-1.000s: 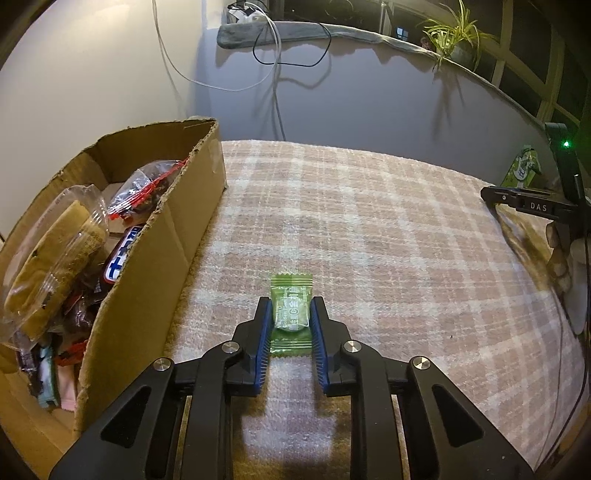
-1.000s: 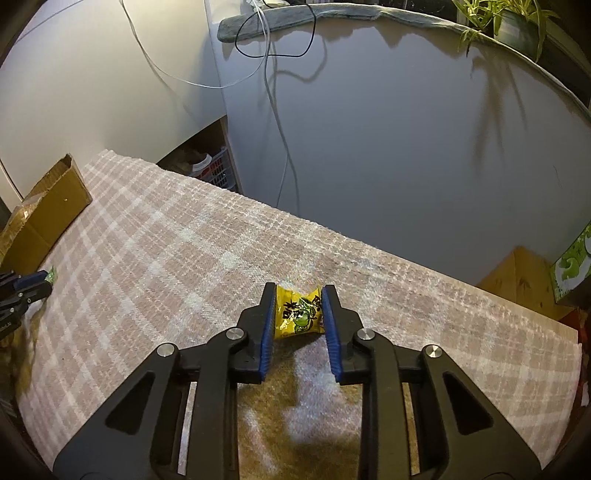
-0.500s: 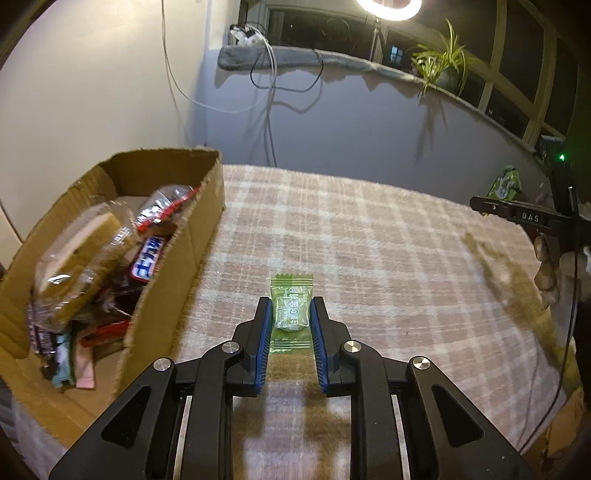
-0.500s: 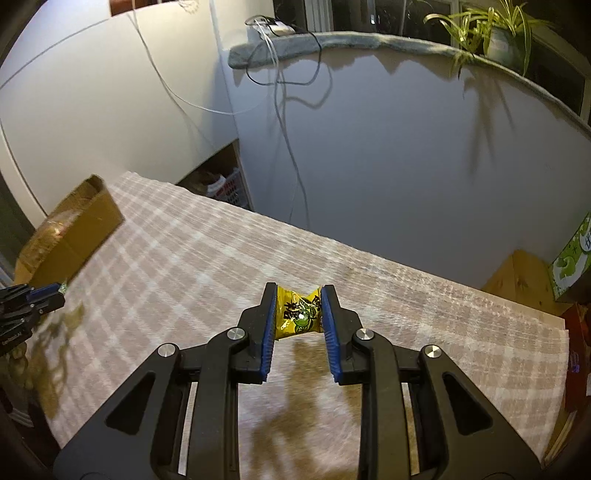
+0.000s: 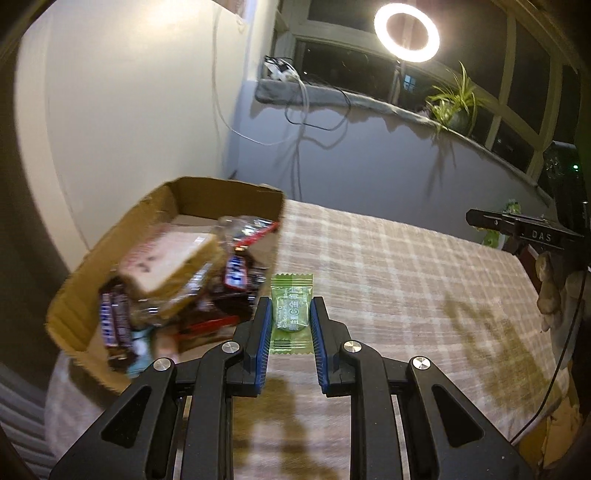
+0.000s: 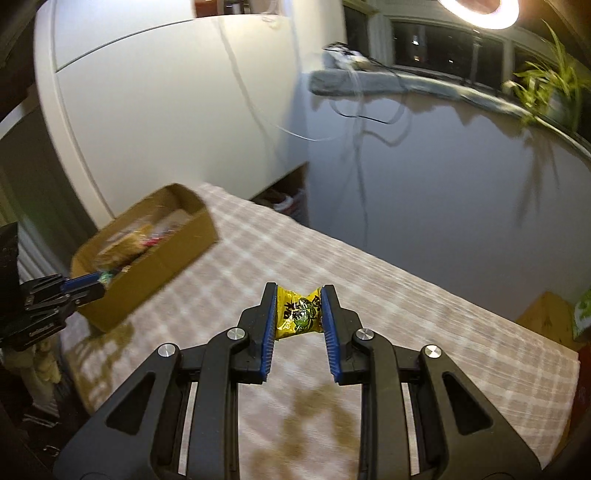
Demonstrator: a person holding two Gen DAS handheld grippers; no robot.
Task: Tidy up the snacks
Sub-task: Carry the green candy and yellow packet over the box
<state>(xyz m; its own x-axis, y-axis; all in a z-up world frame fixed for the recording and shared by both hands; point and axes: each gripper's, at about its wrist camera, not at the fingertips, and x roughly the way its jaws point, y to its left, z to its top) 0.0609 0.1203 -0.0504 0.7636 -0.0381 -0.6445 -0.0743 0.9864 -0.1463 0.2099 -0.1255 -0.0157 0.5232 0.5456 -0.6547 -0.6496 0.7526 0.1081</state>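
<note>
My left gripper (image 5: 290, 314) is shut on a green candy packet (image 5: 291, 314) and holds it in the air just right of an open cardboard box (image 5: 170, 206). The box holds several snacks: a wrapped sandwich (image 5: 173, 266), chocolate bars (image 5: 236, 273) and red wrappers. My right gripper (image 6: 299, 312) is shut on a yellow candy packet (image 6: 298, 314), raised above the plaid-covered table (image 6: 406, 314). The box (image 6: 162, 258) lies to its far left, with the left gripper (image 6: 79, 284) beside the box's near side. The right gripper shows side-on in the left wrist view (image 5: 517, 229).
A plaid cloth covers the table (image 5: 406, 266). A wall with hanging cables (image 5: 303, 122) stands behind it. A ring light (image 5: 406, 35) and a potted plant (image 5: 454, 107) are at the window ledge. A green package (image 6: 583, 314) sits off the table's right end.
Both grippers have risen well above the table with their candies. The left gripper has drawn nearer to the box, whose inside now shows more fully. Both stay shut.
</note>
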